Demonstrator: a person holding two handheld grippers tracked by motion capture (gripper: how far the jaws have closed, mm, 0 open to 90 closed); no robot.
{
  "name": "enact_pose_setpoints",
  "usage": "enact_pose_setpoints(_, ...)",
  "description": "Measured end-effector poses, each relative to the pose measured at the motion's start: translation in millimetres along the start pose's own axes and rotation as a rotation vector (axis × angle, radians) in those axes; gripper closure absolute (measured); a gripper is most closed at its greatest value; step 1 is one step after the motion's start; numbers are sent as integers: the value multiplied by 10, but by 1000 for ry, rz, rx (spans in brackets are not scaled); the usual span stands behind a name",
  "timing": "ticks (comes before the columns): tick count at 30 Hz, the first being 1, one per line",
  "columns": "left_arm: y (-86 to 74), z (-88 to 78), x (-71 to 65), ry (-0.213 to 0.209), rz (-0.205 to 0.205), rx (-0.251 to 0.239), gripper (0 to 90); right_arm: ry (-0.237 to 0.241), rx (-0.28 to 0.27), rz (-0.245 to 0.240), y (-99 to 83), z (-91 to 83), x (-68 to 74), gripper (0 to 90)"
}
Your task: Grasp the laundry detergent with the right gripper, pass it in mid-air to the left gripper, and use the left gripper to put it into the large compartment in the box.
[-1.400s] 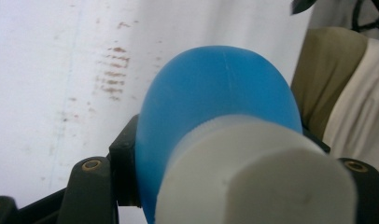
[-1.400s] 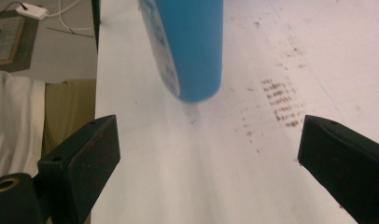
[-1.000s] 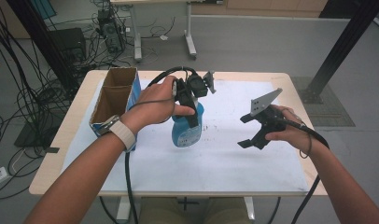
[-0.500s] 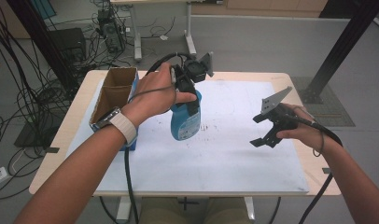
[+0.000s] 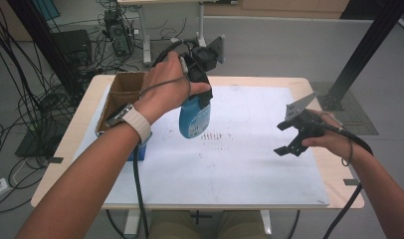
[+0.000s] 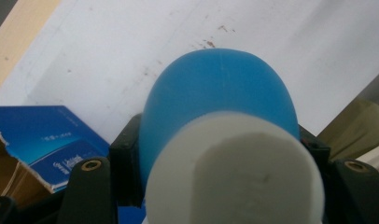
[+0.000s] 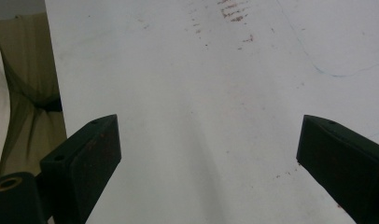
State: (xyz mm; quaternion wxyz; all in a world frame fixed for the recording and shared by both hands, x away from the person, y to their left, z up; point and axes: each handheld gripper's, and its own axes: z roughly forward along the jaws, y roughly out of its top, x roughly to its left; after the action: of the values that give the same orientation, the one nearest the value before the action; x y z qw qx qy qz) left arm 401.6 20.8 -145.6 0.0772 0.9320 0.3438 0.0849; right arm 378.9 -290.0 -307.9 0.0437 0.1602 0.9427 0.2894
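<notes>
A blue bottle (image 5: pixel 195 118) with a white cap (image 6: pixel 234 172) hangs in the air above the white mat (image 5: pixel 240 169), tilted slightly. My left gripper (image 5: pixel 200 89) is shut on its upper part, the black jaws pressing both sides of the bottle (image 6: pixel 220 93) in the left gripper view (image 6: pixel 219 147). My right gripper (image 5: pixel 284 138) hovers over the right side of the mat, well apart from the bottle. Its jaws stand wide open with nothing between them, and bare mat shows in the right gripper view (image 7: pixel 211 135).
An open cardboard box (image 5: pixel 121 94) stands at the table's left edge, with a blue carton (image 6: pixel 47 135) beside it. Faint reddish marks (image 5: pixel 215 135) dot the mat under the bottle. Cables and table legs lie on the floor beyond the far edge.
My left gripper has lifted the blue bottle off the mat and higher. My right gripper has drifted to the right, away from the bottle, still open.
</notes>
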Motion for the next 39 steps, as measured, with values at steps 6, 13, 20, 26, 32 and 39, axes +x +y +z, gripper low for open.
enact_pose_setpoints(6,-35,-113,110,27,-78,-4,371,-5,10,-3,2,-13,-25,65)
enact_pose_setpoints(13,-105,-214,258,44,-157,-5,370,-15,15,2,12,-22,-58,64)
enact_pose_setpoints(20,-163,-287,394,63,-223,-7,371,-18,18,-9,36,-13,-63,65)
enact_pose_setpoints(26,-196,-368,505,76,-277,-10,371,-20,21,-9,44,-7,-77,65)
enact_pose_setpoints(32,-257,-461,626,92,-337,-18,371,-23,20,-7,52,-6,-91,65)
enact_pose_setpoints(39,-363,-544,778,116,-421,-18,371,-28,28,-3,42,-10,-99,67)
